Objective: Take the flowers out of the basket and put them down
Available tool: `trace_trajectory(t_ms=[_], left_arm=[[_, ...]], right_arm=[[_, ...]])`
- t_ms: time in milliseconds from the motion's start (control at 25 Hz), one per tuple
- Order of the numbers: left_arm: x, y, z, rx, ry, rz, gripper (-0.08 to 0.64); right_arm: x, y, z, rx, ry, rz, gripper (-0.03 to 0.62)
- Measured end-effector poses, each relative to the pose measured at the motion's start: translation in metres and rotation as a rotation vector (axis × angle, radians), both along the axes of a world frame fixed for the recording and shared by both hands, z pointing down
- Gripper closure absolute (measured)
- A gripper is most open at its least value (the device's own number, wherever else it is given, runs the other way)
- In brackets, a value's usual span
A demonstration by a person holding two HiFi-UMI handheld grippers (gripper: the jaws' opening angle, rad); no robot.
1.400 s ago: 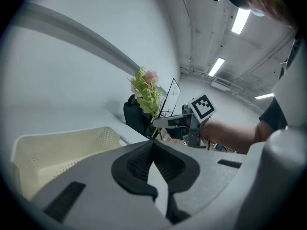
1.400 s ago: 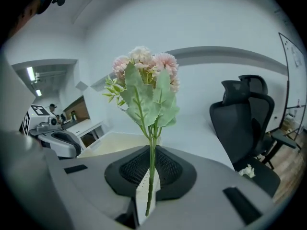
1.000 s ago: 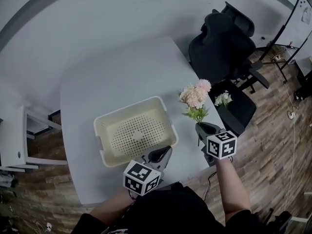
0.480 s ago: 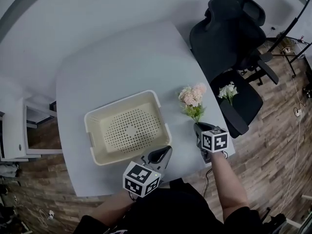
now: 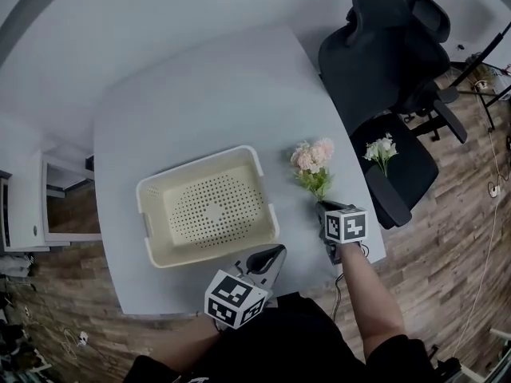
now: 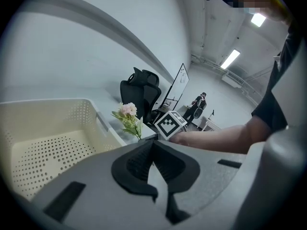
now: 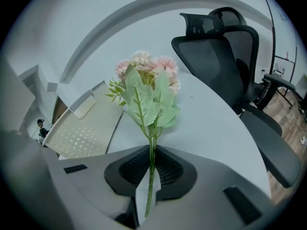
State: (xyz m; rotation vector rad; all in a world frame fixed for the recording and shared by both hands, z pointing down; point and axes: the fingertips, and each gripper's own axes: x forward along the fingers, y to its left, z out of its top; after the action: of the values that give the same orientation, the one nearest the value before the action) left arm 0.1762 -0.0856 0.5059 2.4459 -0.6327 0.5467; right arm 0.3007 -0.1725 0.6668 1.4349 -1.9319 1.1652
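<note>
- Your right gripper is clamped on the stem of the pink flowers, right of centre, above the table.
- Your left gripper has its jaws together on nothing, lower centre.
- The basket sits left of centre.
- White flowers lie on the chair, right.

Office (swivel chair, whiteboard)

Basket partly out of frame
</note>
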Motion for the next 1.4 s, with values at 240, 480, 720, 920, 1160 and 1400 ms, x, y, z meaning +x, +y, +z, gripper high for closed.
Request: trace_trajectory(t_ms=[240,480,720,920,1160,1400], left_arm=[[-0.004,0.006,0.001,0.002,-0.006,-0.033,0.554],[-0.008,0.013,-0.002,0.008,-0.012,-0.066,0.553],[-0.014,0.019,-0.006,0.020,-0.019,-0.092,0.553],[-0.017,0.028,-0.014,0.041,-0.033,-0.110,0.554],[-0.020,0.043,-0.024,0.073,-0.038,-0.143,0.553],[-0.033,0.053,-0.038,0.114,-0.020,-0.202,0.553]], right_arm=[[-0.001,0.000,0.008,-0.025,0.005,0.021,0.546],[-0.001,0.001,0.012,-0.037,-0.025,0.046,0.546],[-0.002,0.002,0.011,-0.027,-0.041,0.053,0.546],[-0.003,0.005,0.006,-0.017,-0.088,0.065,0.467],[0.004,0.013,-0.017,0.075,-0.043,0.059,0.460],[-0.002,0.017,-0.099,0.310,-0.034,0.017,0.552]])
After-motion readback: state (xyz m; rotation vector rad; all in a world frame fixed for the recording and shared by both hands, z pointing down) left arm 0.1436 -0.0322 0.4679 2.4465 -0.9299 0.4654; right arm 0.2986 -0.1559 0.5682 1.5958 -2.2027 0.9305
